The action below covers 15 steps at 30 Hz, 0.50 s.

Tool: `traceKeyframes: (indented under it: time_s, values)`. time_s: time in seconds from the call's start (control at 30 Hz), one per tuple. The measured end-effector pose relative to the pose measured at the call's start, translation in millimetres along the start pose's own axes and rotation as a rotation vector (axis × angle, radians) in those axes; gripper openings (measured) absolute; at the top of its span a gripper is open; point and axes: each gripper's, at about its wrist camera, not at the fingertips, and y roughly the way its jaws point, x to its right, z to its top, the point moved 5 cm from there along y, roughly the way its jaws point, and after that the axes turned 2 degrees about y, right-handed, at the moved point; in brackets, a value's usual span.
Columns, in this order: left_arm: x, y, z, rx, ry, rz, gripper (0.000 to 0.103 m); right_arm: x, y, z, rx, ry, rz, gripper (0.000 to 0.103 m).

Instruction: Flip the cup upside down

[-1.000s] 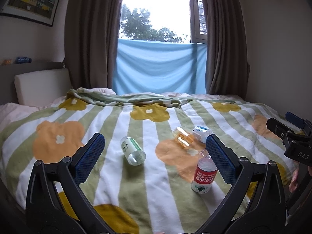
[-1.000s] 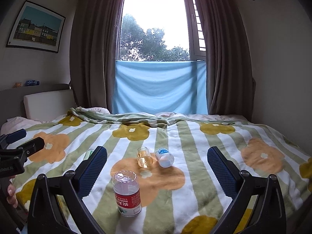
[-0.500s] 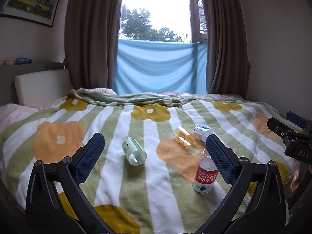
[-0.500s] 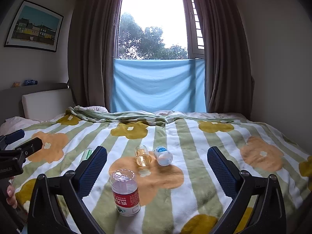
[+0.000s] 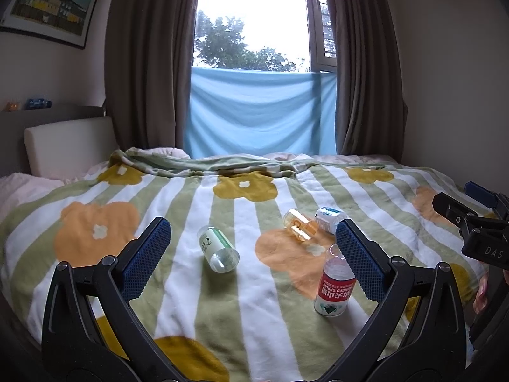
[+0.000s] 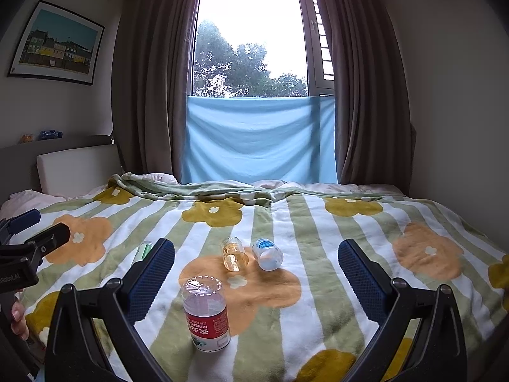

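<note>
— Where does the left wrist view look from?
— Low over the near edge of the bed (image 5: 254,318), facing the window (image 5: 254,16), sitting further left.
— And the right wrist view?
— Same heading, further right — a little higher. Both share the blanket (image 6: 318,302), the red-label bottle (image 6: 206,318), the curtains (image 6: 366,95), and each catches the other gripper at its edge.

Four small clear containers on the striped flower blanket (image 5: 261,289)

The red-label bottle (image 6: 206,315) stands inverted. The amber cup (image 6: 234,253), the blue-label one (image 6: 267,254) and the green-label one (image 5: 218,249) lie on their sides; amber and blue-label are just beside each other.
</note>
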Motion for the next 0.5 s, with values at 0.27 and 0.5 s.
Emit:
traceKeyframes:
  time_s: [0.27, 0.5]
  values:
    - [0.1, -0.2, 1.9, 0.003, 0.001, 0.000, 0.103, -1.1, -0.3, -0.1, 0.000, 0.000, 0.002, 0.103]
    - [0.8, -1.1, 4.5, 0.008, 0.006, 0.002, 0.103, -5.9, -1.1, 2.2, 0.000, -0.001, 0.007, 0.103]
